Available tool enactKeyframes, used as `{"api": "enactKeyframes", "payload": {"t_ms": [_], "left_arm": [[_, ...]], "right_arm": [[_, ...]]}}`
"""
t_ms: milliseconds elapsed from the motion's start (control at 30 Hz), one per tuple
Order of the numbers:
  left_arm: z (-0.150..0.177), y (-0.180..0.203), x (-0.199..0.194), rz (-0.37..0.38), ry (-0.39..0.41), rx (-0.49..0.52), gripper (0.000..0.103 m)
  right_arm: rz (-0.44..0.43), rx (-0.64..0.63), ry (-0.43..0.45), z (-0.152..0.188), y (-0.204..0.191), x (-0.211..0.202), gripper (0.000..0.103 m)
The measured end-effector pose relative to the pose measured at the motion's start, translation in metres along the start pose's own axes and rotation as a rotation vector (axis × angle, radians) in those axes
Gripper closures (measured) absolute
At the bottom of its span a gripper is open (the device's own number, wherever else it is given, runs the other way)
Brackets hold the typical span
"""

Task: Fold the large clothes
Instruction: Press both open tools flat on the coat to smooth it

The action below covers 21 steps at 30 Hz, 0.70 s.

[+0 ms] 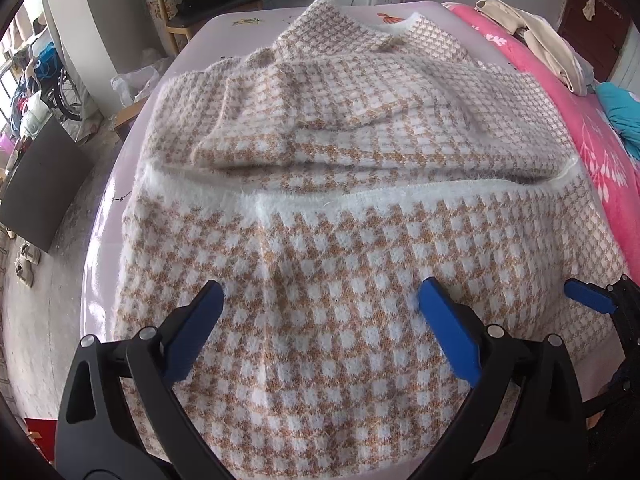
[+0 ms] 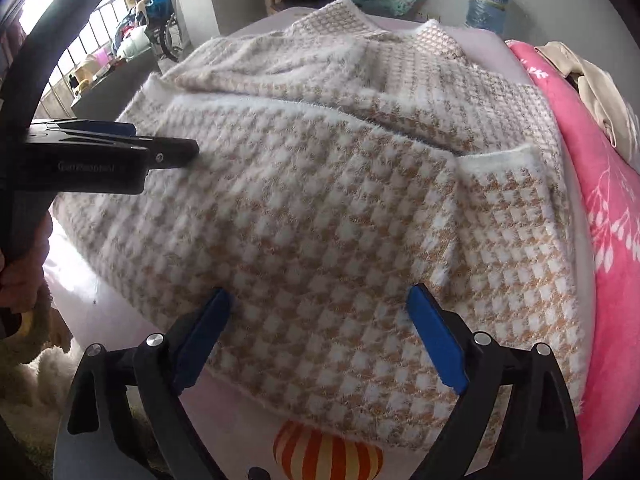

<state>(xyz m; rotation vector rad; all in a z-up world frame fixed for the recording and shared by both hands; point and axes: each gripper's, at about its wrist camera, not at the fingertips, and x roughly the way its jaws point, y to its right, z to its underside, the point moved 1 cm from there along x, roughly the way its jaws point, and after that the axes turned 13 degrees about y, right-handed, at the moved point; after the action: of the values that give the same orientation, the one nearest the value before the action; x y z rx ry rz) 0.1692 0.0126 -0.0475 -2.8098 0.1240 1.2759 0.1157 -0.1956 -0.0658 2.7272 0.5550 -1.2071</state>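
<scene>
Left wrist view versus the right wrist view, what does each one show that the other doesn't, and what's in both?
Only the left wrist view shows the shoes on the floor and the teal cloth on the pink blanket.

Only the right wrist view shows the striped balloon print on the table cover and the person's hand.

Both show the checked sweater folded on the table, the pink blanket, and both grippers, left gripper and right gripper, open above the sweater.
</scene>
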Motion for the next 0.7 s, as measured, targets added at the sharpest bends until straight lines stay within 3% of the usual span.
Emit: {"api": "enactKeyframes", "payload": {"t_ms": [700], "left_arm": [[0.0015, -0.003, 0.0003, 0.017, -0.001, -0.025, 0.007]], "right_arm": [[0.009, -0.008, -0.016, -0.0028, -0.002, 0.0027, 0.013]]}}
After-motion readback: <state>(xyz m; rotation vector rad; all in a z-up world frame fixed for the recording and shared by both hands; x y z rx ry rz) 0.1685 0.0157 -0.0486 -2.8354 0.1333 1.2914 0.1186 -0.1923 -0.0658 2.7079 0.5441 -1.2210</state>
